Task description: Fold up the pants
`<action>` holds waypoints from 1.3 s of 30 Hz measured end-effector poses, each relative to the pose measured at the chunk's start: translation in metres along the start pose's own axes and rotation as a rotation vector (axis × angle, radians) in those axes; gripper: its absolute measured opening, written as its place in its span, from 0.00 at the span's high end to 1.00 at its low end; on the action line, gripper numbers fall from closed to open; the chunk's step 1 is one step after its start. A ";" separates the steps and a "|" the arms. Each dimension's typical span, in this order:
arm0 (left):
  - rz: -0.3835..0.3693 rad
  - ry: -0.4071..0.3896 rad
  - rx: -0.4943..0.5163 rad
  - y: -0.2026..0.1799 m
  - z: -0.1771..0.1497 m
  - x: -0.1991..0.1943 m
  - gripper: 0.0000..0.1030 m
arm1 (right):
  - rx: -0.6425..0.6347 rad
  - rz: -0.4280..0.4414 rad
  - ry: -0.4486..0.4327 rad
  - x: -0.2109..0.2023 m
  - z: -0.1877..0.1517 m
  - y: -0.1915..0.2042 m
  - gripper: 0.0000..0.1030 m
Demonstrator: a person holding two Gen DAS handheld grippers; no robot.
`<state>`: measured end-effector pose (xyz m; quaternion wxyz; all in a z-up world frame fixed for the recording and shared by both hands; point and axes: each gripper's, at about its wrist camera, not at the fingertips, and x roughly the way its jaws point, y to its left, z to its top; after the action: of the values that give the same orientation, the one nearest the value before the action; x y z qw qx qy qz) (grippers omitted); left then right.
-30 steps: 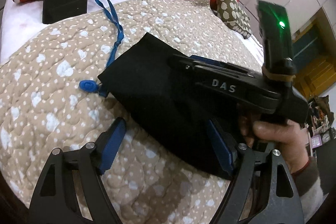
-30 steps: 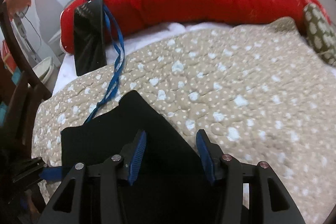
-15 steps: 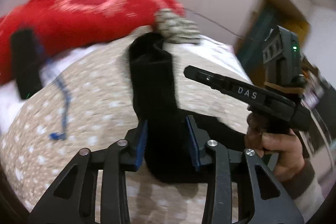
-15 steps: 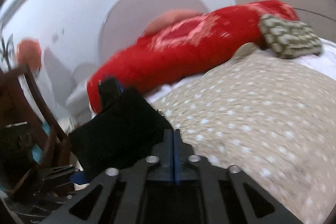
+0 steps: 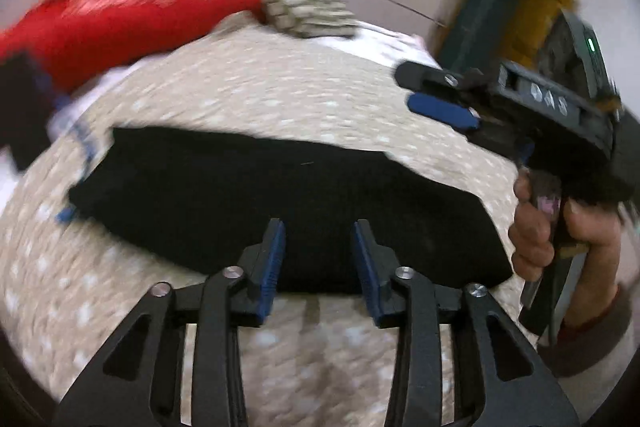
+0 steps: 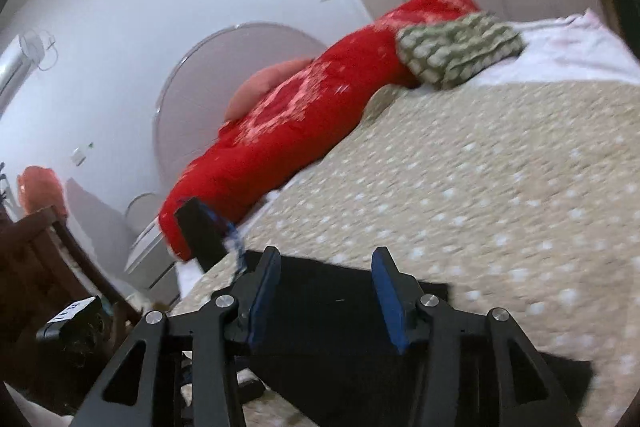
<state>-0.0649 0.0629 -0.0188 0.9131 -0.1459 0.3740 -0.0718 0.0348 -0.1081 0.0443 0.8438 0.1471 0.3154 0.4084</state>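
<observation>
Left claw (image 5: 318, 257) opening, blue pads apart, near edge of black pants (image 5: 280, 203) between them but not pinched. Right claw (image 6: 326, 297) also opening, pads clear of the cloth, pants (image 6: 340, 323) lying under and between them. Pants sit as a folded dark block on the dotted bedspread (image 5: 280, 91), near edge of the bed. Risk: pads look close to the fabric, so pulling away could snag the top layer and drag the fold open. Blue strap (image 6: 236, 247) and black phone (image 6: 200, 231) lie just beyond the far-left corner; a sweep there could catch them. Red blanket (image 6: 288, 135) far back, well apart
</observation>
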 end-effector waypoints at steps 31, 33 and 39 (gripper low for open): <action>0.131 -0.205 0.019 0.011 0.027 0.026 0.81 | -0.066 0.036 0.140 0.094 0.032 0.022 0.52; 0.120 -0.202 0.091 -0.009 0.020 0.027 0.82 | -0.010 0.097 0.134 0.070 0.036 0.017 0.46; 0.143 -0.183 0.195 -0.035 0.002 0.033 0.82 | 0.084 0.188 0.142 0.035 0.035 0.023 0.33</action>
<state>-0.0410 0.0218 -0.0282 0.9559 -0.0354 0.2901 -0.0292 0.0607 -0.0663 0.0682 0.7704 0.1821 0.3758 0.4817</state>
